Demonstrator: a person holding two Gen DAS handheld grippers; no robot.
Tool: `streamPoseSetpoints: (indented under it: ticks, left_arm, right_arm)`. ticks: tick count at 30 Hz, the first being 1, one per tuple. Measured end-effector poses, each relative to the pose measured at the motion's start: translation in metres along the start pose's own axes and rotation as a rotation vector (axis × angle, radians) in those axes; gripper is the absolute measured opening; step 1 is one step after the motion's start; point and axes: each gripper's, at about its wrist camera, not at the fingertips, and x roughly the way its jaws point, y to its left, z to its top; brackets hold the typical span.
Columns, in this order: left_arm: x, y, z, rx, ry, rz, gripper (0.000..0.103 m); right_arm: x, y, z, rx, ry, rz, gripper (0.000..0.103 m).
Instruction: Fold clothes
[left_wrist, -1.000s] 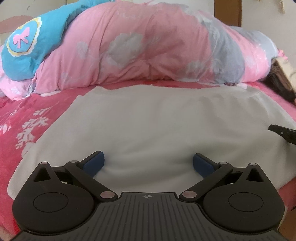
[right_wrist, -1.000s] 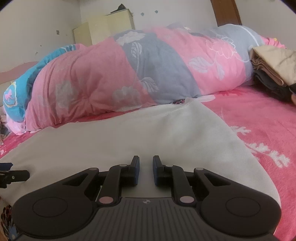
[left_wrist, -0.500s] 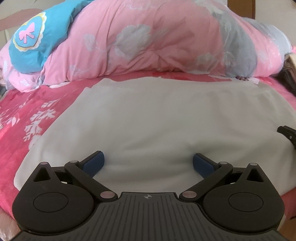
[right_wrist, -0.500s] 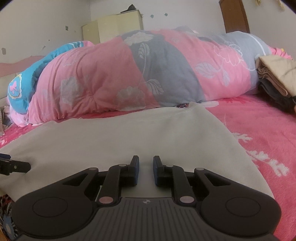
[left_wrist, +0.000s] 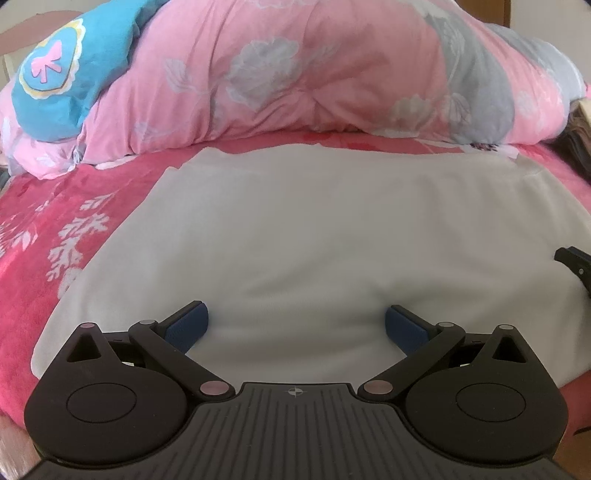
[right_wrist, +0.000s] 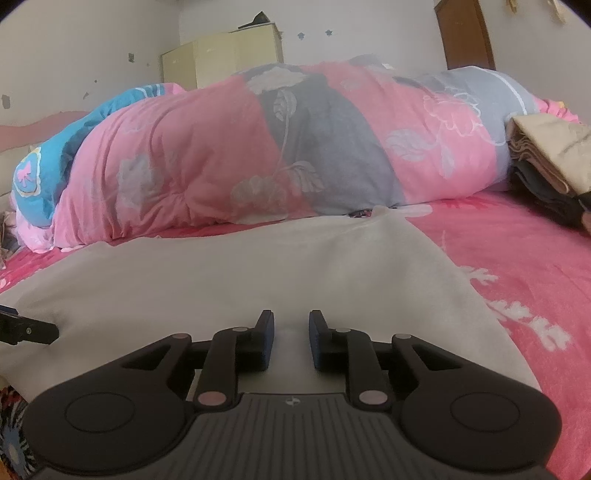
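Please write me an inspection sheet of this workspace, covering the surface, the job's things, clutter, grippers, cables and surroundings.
Surface: bed with a pink floral sheet.
Job's things: white garment spread flat on the sheet, near edge by both grippers; folded clothes stack at the right.
Clutter: rolled pink and grey quilt behind the garment; blue cushion at its left end.
Grippers: left gripper wide open over the garment's near edge; right gripper jaws opening, narrow gap, garment below, nothing seen pinched.
Cables: nothing seen.
Surroundings: cream cabinet, brown door, pale wall with marks.
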Motion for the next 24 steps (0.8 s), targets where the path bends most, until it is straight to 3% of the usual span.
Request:
streamPoseSetpoints:
  ticks: [6,10,14,19,21,24]
  left_arm:
    - [-0.004,0.001,-0.002,0.019,-0.034,-0.011,0.102]
    - [-0.021,0.006,-0.001,0.04,-0.113,-0.034,0.102]
    - [-0.031,0.018,0.006,0.027,-0.181,-0.082,0.102]
    - [-0.008,0.035,0.004,0.006,-0.127,-0.07,0.102]
    - [0.004,0.041,-0.001,-0.002,-0.098,-0.07,0.103]
    - [0.008,0.048,-0.007,-0.011,-0.117,-0.092,0.103]
  right_arm:
    - [-0.004,-0.002,0.004,0.02,0.003,0.0,0.024]
    - [-0.015,0.007,0.027,0.017,0.057,-0.052,0.032]
    - [-0.032,0.035,0.05,0.003,0.027,0.005,0.038]
    - [-0.019,0.072,0.057,-0.019,0.05,0.084,0.06]
    - [-0.001,0.077,0.047,-0.001,0.111,0.089,0.061]
    - [0.023,0.088,0.025,-0.084,0.175,0.045,0.066]
